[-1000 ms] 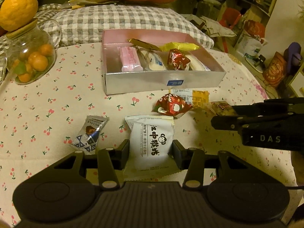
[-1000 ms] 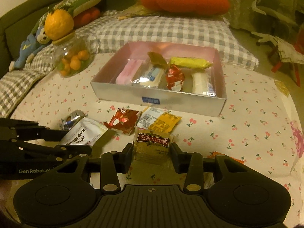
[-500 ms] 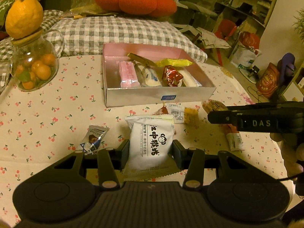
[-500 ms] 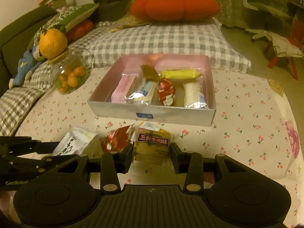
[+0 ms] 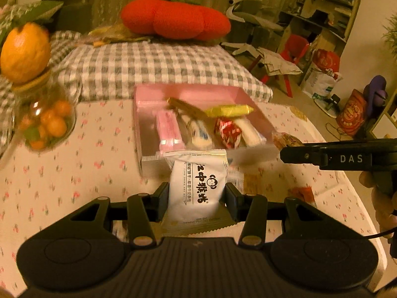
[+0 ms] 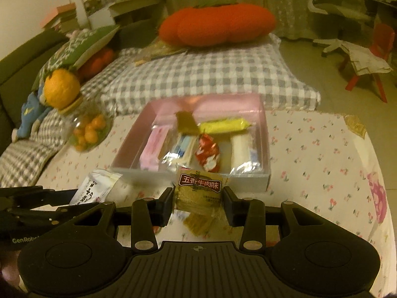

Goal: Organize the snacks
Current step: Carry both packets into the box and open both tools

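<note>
My left gripper is shut on a white snack packet with black characters and holds it in the air just before the pink box. My right gripper is shut on a yellow-brown beef snack packet, lifted before the same box. The box holds several wrapped snacks: a pink bar, a red one and a yellow one. The white packet also shows at the left of the right wrist view.
The cherry-print tablecloth carries a glass jar of small oranges at the left and loose wrappers before the box. A checked cushion and an orange plush lie behind the box.
Both grippers have risen from the table with their packets and moved forward toward the box. The box now sits closer in both views.
</note>
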`<state>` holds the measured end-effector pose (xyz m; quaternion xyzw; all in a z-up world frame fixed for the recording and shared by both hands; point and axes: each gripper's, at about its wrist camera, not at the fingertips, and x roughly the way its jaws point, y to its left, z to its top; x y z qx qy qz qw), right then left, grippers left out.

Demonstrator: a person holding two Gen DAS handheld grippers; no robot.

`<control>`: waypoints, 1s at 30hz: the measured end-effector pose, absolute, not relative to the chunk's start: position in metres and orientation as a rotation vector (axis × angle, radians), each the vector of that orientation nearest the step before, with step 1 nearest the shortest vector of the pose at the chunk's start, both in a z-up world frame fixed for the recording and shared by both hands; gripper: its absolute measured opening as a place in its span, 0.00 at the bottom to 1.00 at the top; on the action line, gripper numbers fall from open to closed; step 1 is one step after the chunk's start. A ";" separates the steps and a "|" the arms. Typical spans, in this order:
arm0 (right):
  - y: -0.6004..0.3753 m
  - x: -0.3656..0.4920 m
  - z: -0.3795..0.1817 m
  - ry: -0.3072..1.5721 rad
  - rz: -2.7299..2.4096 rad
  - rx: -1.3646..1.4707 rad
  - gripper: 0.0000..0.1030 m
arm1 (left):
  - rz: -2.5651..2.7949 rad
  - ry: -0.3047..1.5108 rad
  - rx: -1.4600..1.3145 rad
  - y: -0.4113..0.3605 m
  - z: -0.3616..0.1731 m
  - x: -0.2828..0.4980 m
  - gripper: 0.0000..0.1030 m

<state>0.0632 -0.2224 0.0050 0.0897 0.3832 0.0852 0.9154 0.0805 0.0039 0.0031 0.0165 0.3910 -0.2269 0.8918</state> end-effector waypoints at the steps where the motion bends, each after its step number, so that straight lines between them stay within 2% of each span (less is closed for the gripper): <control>1: -0.224 0.067 0.005 0.786 0.172 0.187 0.39 | -0.472 0.803 0.041 0.001 0.004 0.084 0.43; 19: -0.250 0.111 -0.033 0.707 0.127 0.247 0.39 | -0.434 0.754 0.050 -0.052 -0.004 0.163 0.43; 30: -0.247 0.126 -0.049 0.716 0.137 0.180 0.39 | -0.395 0.797 -0.006 -0.076 -0.018 0.212 0.43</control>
